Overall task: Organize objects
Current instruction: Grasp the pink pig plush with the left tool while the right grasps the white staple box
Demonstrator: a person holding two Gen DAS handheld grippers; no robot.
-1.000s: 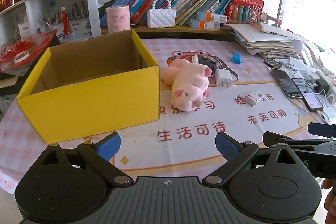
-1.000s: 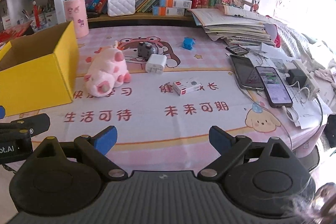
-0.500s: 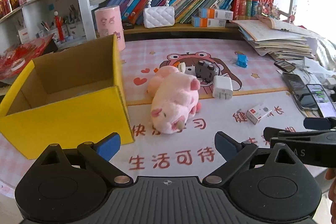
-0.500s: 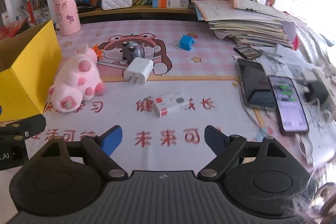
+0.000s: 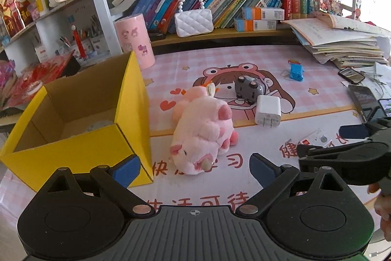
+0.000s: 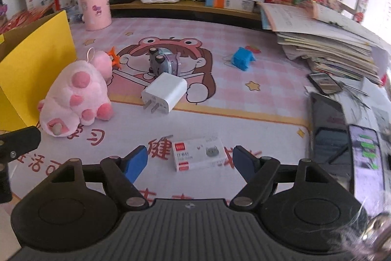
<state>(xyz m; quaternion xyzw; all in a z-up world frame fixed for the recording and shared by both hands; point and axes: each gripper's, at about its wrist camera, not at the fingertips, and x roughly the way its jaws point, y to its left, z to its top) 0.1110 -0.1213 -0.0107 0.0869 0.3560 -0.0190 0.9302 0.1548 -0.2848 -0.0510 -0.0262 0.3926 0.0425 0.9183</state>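
Observation:
A pink plush pig (image 5: 204,136) (image 6: 74,96) lies on the mat beside an open yellow cardboard box (image 5: 80,124) (image 6: 29,65). My left gripper (image 5: 194,169) is open, its blue pads flanking the pig's near end without touching it. My right gripper (image 6: 190,162) hangs over a small white-and-red box (image 6: 199,156) (image 5: 317,137); its jaws are closing, the box lies between the pads and they do not press on it. Farther back sit a white charger plug (image 6: 165,96) (image 5: 267,111), a grey motor-like part (image 6: 162,62) (image 5: 249,88) and a blue toy (image 6: 243,59) (image 5: 296,71).
A pink cylinder (image 5: 134,40) and a white quilted purse (image 5: 194,21) stand by the bookshelf at the back. Stacked papers (image 6: 327,45) and two phones (image 6: 327,136) lie at the right. The box holds something pale on its floor.
Both grippers moved forward over the table, so the pig, plug and small box look nearer. The right gripper's jaws narrowed and now bracket the small white-and-red box.

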